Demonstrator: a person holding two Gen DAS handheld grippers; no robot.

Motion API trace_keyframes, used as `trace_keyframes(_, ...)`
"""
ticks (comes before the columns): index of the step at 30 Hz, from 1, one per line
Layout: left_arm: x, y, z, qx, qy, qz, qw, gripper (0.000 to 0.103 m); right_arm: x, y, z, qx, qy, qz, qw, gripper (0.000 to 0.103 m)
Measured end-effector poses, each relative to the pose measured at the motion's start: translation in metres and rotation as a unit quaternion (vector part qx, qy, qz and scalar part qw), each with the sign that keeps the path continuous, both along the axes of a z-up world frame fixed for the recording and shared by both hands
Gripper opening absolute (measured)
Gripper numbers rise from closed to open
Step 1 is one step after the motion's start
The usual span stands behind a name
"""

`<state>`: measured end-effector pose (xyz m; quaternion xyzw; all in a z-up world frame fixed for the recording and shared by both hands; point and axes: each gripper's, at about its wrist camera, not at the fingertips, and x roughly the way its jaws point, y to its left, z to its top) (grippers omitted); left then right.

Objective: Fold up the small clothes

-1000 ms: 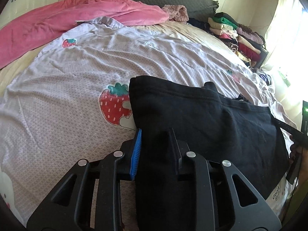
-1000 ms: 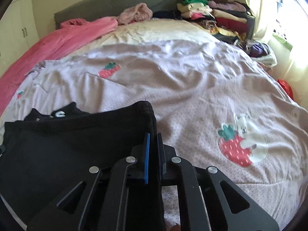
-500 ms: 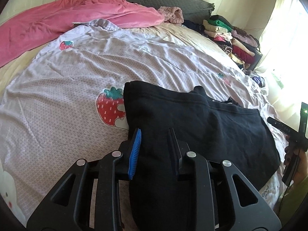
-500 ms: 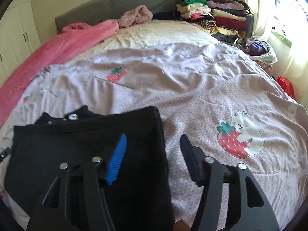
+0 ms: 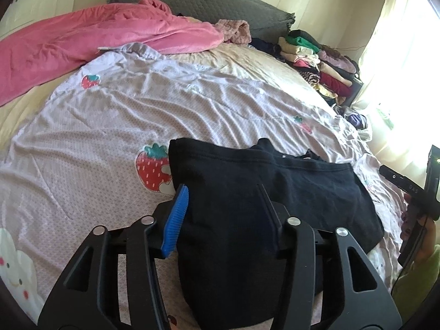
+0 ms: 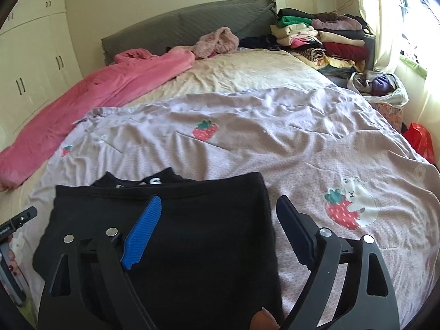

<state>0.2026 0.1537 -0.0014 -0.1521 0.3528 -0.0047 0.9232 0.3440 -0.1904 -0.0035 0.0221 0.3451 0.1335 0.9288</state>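
Black garment (image 6: 192, 236) newly released, tools apart.

A matt black knit cloth is seen in the garment (image 5: 247, 192). The quilt (image 5: 137, 115) is shown as thin, wrinkled lilac fabric, the pink blanket (image 5: 82, 41) as soft plush. Matt black plastic, bright metal screws and a ribbed blue pad (image 6: 141, 233) make up the right claw (image 6: 217, 231).

At the right edge of the left wrist view, the black device (image 5: 409, 185) carries faint letters, seemingly "DAS"; nothing else is legible.
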Motion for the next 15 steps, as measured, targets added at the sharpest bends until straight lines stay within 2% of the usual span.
trace_keyframes(2, -0.002, -0.001, 0.005, -0.004, -0.004, -0.006, 1.0, 0.055, -0.005, 0.004, 0.004, 0.001, -0.004, 0.005, 1.0, 0.093)
trace_keyframes(4, -0.004, -0.001, 0.01, -0.009, -0.01, -0.013, 0.9998, 0.06, -0.01, 0.008, 0.008, -0.001, -0.008, 0.01, 1.0, 0.093)
trace_keyframes(7, -0.01, -0.003, 0.02, -0.013, -0.028, -0.018, 0.9994, 0.076, -0.021, 0.016, 0.017, -0.002, -0.02, 0.02, 1.0, 0.094)
trace_keyframes(13, -0.017, -0.008, 0.035, 0.001, -0.041, -0.027, 0.9988, 0.092, -0.043, 0.035, 0.037, 0.001, -0.048, 0.047, 0.998, 0.096)
trace_keyframes(15, -0.019, -0.007, 0.038, 0.004, -0.045, -0.026, 0.9986, 0.093, -0.049, 0.041, 0.042, -0.001, -0.055, 0.055, 0.997, 0.097)
